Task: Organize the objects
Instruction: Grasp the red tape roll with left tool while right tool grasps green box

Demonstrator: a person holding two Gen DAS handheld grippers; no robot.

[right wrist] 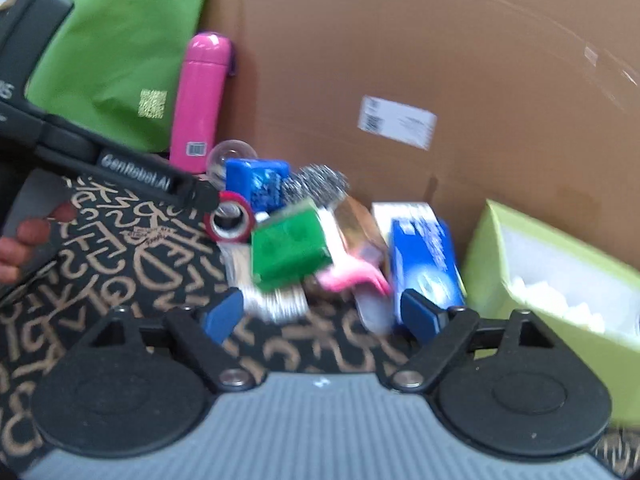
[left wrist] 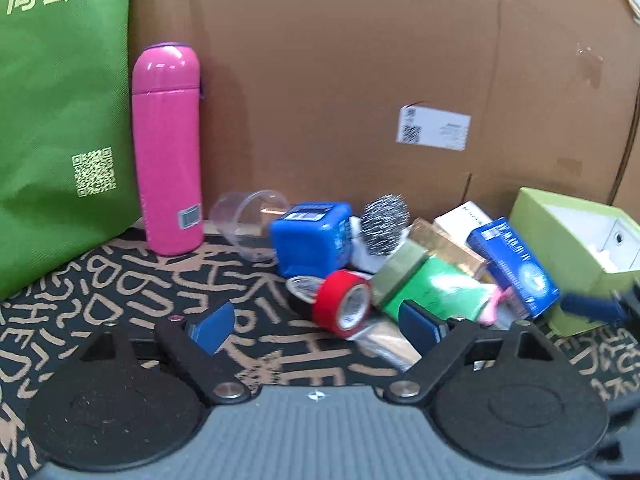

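A heap of small things lies on the patterned cloth (left wrist: 120,280): a red tape roll (left wrist: 344,304), a blue cube box (left wrist: 310,236), a steel scourer (left wrist: 384,220), a green box (left wrist: 432,284), a gold box (left wrist: 444,244) and a flat blue box (left wrist: 516,264). My left gripper (left wrist: 316,326) is open, with the tape roll just ahead of its fingers and untouched. My right gripper (right wrist: 320,314) is open in front of the green box (right wrist: 288,248) and the flat blue box (right wrist: 424,256), with nothing between its pads.
A pink flask (left wrist: 168,148) stands at the left beside a green bag (left wrist: 60,120). A clear cup (left wrist: 250,220) lies on its side behind the heap. A lime open box (left wrist: 576,236) sits at the right. A cardboard wall (left wrist: 360,80) closes the back.
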